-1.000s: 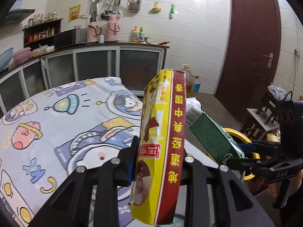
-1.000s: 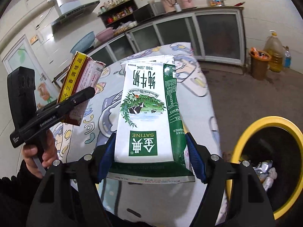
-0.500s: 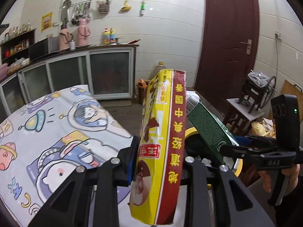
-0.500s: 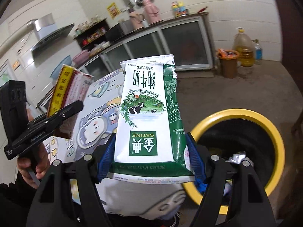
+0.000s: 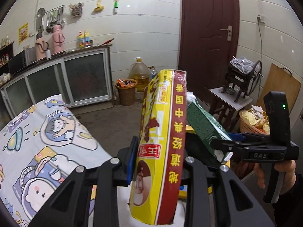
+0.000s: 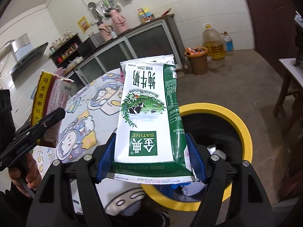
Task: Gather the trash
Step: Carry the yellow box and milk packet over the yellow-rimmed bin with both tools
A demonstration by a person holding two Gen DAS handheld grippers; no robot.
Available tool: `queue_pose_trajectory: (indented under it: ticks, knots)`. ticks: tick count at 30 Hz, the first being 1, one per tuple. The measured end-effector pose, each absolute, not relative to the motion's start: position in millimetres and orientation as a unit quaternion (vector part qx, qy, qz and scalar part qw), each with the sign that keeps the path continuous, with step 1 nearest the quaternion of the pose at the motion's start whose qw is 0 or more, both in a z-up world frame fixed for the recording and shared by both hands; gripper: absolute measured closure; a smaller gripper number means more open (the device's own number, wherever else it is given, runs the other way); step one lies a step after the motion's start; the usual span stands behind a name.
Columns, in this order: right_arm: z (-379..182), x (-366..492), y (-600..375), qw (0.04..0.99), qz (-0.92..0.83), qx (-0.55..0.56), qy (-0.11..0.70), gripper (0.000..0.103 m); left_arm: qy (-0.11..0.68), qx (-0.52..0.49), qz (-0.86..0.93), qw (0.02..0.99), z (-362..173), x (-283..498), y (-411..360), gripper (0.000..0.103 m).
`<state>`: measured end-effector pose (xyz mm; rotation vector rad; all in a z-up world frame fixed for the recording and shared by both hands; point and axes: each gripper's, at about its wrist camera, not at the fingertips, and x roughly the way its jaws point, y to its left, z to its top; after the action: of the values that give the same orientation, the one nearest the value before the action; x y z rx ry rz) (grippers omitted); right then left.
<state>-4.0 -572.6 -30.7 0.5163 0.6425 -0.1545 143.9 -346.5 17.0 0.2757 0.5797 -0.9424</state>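
Two hand-held grippers each carry a piece of trash near a round black bin with a yellow rim [image 6: 244, 130], which stands on the concrete floor just beside a table [image 6: 98, 102] draped in a cartoon-print cloth. The left gripper [image 5: 159, 162] is clamped on a flattened yellow-and-red seasoning box [image 5: 161, 147], held upright on its edge; in the right wrist view that box sits over the table side, away from the bin. The right gripper [image 6: 151, 162] has its blue-padded fingers [image 6: 105, 160] pressed against both sides of a green-and-white milk carton [image 6: 147, 117] — the carton points away from the camera and its right edge overlaps the bin's rim, with the bin's dark opening just beyond it. Crumpled wrappers [image 6: 215, 149] lie inside the bin. Farther from the bin, an orange wastebasket [image 6: 197, 60] and a large jug of yellow oil [image 6: 213, 43] stand against the tiled wall — next to a dark red door [image 5: 206, 37].
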Motion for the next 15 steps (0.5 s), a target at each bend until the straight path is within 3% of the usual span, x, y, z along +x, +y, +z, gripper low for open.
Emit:
queue_pose_trajectory:
  ticks: [15]
  knots:
    - [-74.2,-4.7,-610.0,0.885,-0.128,0.285,0.346,0.035,0.319,0.167,-0.449,0.818,-27.6,154.7,-413.6,0.074]
